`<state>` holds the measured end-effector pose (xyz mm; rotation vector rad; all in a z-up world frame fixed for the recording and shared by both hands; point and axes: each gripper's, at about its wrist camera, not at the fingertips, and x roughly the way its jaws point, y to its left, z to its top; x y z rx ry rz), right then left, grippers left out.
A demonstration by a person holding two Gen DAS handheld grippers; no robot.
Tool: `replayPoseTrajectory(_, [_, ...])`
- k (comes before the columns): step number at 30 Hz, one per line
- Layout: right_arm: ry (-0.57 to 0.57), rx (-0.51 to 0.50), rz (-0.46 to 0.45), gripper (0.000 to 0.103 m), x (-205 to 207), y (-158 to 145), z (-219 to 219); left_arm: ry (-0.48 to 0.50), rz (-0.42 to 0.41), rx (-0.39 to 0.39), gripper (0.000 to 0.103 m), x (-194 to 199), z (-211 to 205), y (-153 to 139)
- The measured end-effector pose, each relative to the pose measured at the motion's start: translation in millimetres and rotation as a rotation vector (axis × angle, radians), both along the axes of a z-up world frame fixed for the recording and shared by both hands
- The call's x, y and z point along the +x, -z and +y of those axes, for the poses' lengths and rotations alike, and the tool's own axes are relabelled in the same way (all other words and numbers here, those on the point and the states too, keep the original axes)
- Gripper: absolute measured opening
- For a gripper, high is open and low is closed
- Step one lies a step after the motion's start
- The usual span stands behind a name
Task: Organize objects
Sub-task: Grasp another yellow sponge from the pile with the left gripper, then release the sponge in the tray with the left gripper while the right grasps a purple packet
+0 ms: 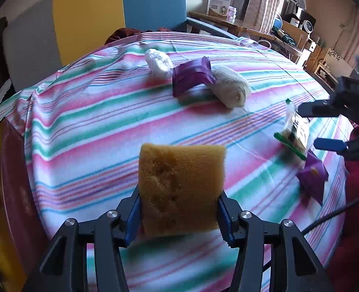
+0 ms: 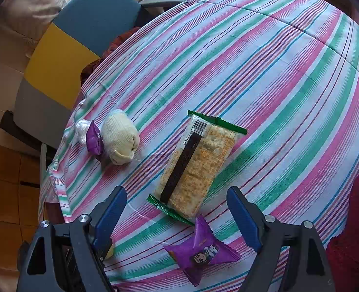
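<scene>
My left gripper is shut on a yellow-brown sponge and holds it above the striped tablecloth. My right gripper is open and empty, above a cracker packet and a purple snack packet. It shows at the right edge of the left wrist view, next to the cracker packet and the purple packet. Farther off lie a rolled cream sock, a second purple packet and a white crumpled bag; they also show in the right wrist view: sock, packet, bag.
A chair with blue, yellow and grey panels stands at the table's far side. A dark red box sits at the table's left edge. A wooden side table with boxes stands behind. Red fabric lies at the right.
</scene>
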<state>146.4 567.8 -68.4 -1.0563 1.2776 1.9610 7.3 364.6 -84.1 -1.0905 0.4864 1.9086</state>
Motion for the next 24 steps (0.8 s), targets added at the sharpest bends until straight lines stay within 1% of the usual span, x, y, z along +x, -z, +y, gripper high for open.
replayPoseTrajectory(2, [-0.014, -0.001, -0.022, 0.086, -2.8, 2.4, -2.1, -0.001, -0.007, 0.0, 0.053, 6.3, -6.9, 1.2])
replayPoseTrajectory(4, [-0.027, -0.002, -0.046, 0.086, -5.1, 3.1, -4.3, 0.008, 0.004, -0.004, 0.053, 12.5, -14.6, 1.3])
replayPoseTrajectory(8, [-0.005, 0.027, -0.071, 0.086, 7.1, -10.5, -14.6, 0.022, 0.012, -0.004, 0.053, 20.0, -25.1, 1.5])
replayPoseTrajectory(12, [-0.017, 0.018, -0.102, 0.086, 18.8, -17.4, -31.5, 0.023, 0.014, 0.002, 0.053, 22.2, -27.5, 0.7])
replayPoseTrajectory(15, [-0.032, -0.012, -0.107, 0.086, 21.0, -13.7, -43.7, 0.021, 0.013, 0.008, 0.053, 23.4, -30.3, 0.7])
replayPoseTrajectory(18, [-0.029, -0.045, -0.128, 0.085, 15.3, -0.8, -47.1, 0.021, 0.009, 0.011, 0.053, 25.0, -32.7, 0.2])
replayPoseTrajectory(19, [-0.019, -0.053, -0.129, 0.082, 13.3, 4.5, -45.2, 0.023, 0.006, 0.012, 0.053, 25.3, -34.3, -0.2])
replayPoseTrajectory(20, [-0.002, -0.06, -0.125, 0.076, 12.7, 9.5, -42.5, 0.024, 0.003, 0.012, 0.053, 25.7, -35.2, -0.4])
replayPoseTrajectory(21, [0.018, -0.054, -0.127, 0.073, 12.8, 13.6, -39.2, 0.025, 0.0, 0.013, 0.053, 26.1, -36.2, -0.8])
replayPoseTrajectory(22, [0.045, -0.031, -0.132, 0.064, 14.1, 14.4, -36.3, 0.029, -0.004, 0.014, 0.053, 26.5, -37.9, -1.3])
replayPoseTrajectory(23, [0.061, 0.007, -0.141, 0.048, 14.8, 11.6, -34.6, 0.031, -0.006, 0.016, 0.053, 27.0, -39.6, -1.8])
replayPoseTrajectory(24, [0.061, 0.038, -0.156, 0.037, 13.8, 9.5, -34.2, 0.032, -0.006, 0.018, 0.053, 28.2, -41.3, -2.2])
